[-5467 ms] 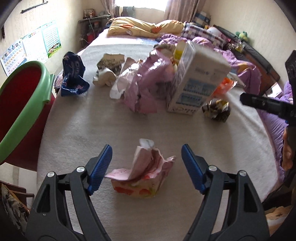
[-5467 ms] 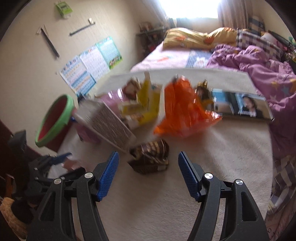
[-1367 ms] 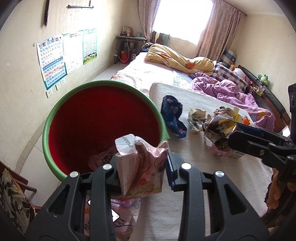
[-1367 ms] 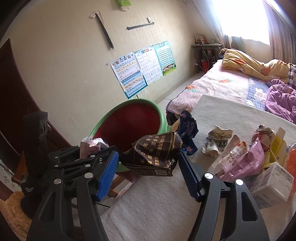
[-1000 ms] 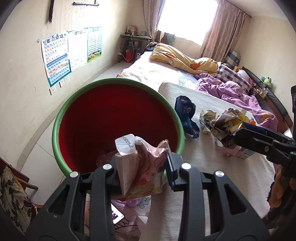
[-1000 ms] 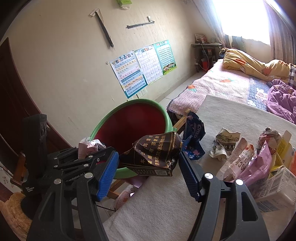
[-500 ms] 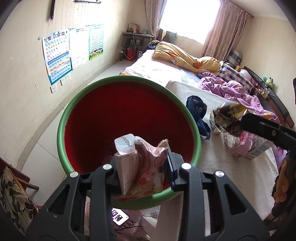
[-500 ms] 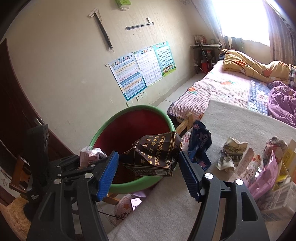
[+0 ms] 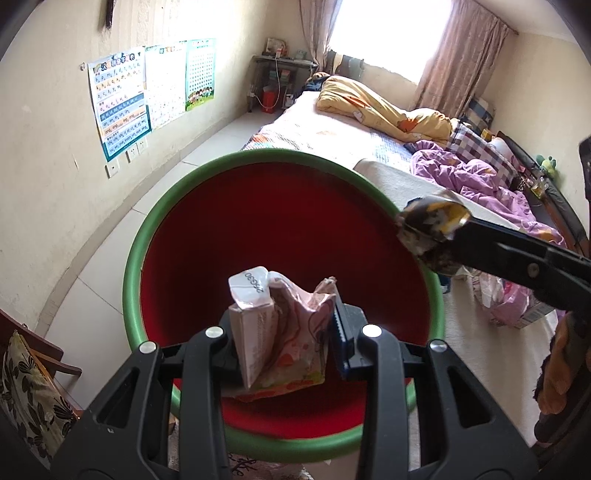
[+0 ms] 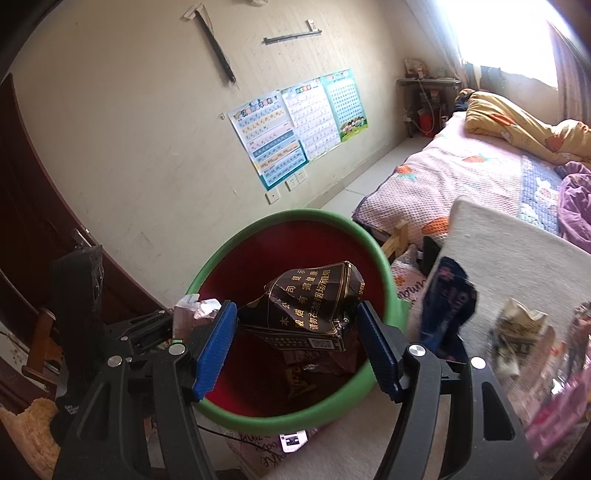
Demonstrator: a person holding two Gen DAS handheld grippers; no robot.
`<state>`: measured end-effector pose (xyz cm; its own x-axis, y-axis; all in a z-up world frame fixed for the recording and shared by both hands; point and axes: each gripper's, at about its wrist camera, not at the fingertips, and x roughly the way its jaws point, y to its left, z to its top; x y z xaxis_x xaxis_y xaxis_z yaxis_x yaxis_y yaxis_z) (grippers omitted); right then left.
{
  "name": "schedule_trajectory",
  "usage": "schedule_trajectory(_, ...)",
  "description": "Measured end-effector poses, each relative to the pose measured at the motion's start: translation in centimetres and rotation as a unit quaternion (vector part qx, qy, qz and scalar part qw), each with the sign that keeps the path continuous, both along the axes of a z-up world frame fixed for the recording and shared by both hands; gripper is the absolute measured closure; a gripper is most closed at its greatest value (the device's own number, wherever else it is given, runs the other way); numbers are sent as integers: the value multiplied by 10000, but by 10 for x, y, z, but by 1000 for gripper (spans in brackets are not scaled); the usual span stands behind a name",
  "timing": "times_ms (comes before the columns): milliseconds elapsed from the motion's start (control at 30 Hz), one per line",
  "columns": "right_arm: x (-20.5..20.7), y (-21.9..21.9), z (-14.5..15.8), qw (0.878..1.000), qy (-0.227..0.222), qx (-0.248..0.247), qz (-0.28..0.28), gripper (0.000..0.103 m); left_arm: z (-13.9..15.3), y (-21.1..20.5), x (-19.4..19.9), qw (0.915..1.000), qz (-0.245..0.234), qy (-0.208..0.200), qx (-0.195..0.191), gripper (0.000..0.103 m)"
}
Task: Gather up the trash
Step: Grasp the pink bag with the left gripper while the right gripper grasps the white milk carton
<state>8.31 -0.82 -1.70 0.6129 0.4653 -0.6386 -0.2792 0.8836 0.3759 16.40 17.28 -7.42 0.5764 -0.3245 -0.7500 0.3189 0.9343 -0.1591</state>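
Behind the pink carton [image 9: 280,328], the bin's floor [image 9: 288,406] is hidden.

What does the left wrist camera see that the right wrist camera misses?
Only the left wrist view: the curtained window, the purple quilt, the flowered cushion.
Only the right wrist view: the dark door, a blue wrapper on the table.
Both: the bin, wall posters, the left gripper clamping a pink carton, the right gripper clamping a dark pack.
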Motion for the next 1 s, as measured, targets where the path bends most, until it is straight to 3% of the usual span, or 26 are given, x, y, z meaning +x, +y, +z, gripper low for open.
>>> schedule_trajectory(167,23,11,-12,9997,199,49,127,37,-5,3,12,9999,109,124,0,67)
schedule_trajectory(267,33,16,-16,9993,295,101,194,36,-6,7,15,9997,187,149,-40,48)
schedule_trajectory(367,34,20,-18,9991,329,159,223,31,-6,10,15,9996,237,164,-57,43)
schedule_trajectory(667,2,-12,9,9997,44,237,-35,31,4,0,6,9995,306,23,1,43)
schedule_trajectory(1000,-74,-112,42,9935,-422,-121,-1055,31,24,-85,-32,9983,-510,-181,-205,43)
